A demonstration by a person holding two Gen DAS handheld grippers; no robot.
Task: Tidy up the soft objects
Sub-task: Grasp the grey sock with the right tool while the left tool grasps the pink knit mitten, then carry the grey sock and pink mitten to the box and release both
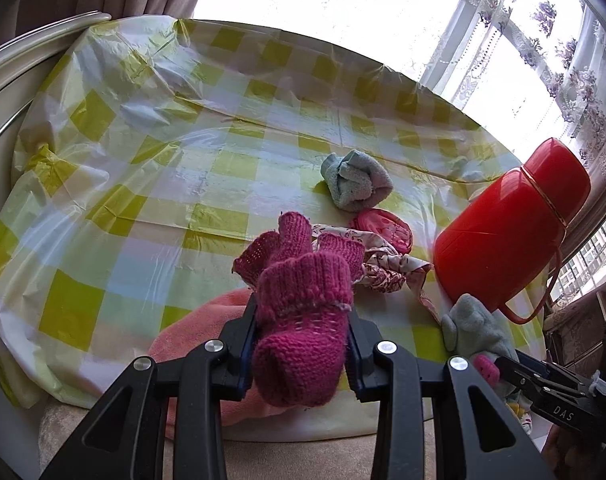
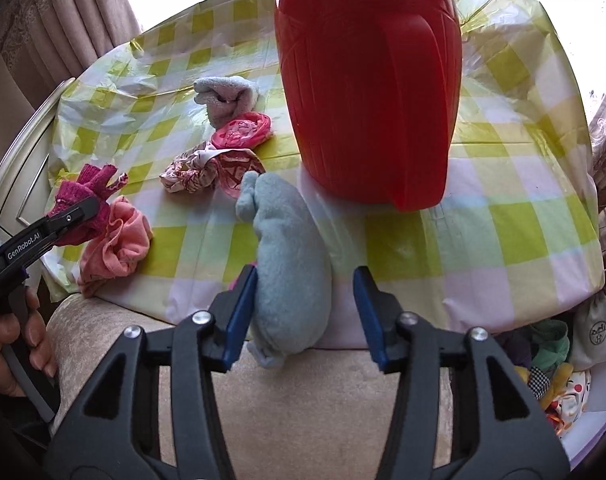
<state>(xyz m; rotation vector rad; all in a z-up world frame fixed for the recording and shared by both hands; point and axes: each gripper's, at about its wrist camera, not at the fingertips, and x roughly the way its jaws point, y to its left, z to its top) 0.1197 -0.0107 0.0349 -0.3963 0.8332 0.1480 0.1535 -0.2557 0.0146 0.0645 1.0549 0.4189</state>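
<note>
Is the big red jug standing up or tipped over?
Standing up. The red jug sits on its base on the checked tablecloth, handle facing the right wrist camera. It only looks tilted in the left wrist view.

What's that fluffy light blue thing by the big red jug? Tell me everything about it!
The light blue fleece piece looks soft and fuzzy, long and plump like a little stuffed pouch. It lies lengthwise on the checked tablecloth, its near end hanging over the table's edge. It sits between the open jaws of the right gripper, against the left pad. Its far end nears the red jug.

Red thermos jug (image 2: pixel 367 92), yellow-checked plastic tablecloth (image 1: pixel 151 152), beige curtain (image 2: pixel 63 20), flowered lace curtain (image 1: pixel 551 40)
</note>
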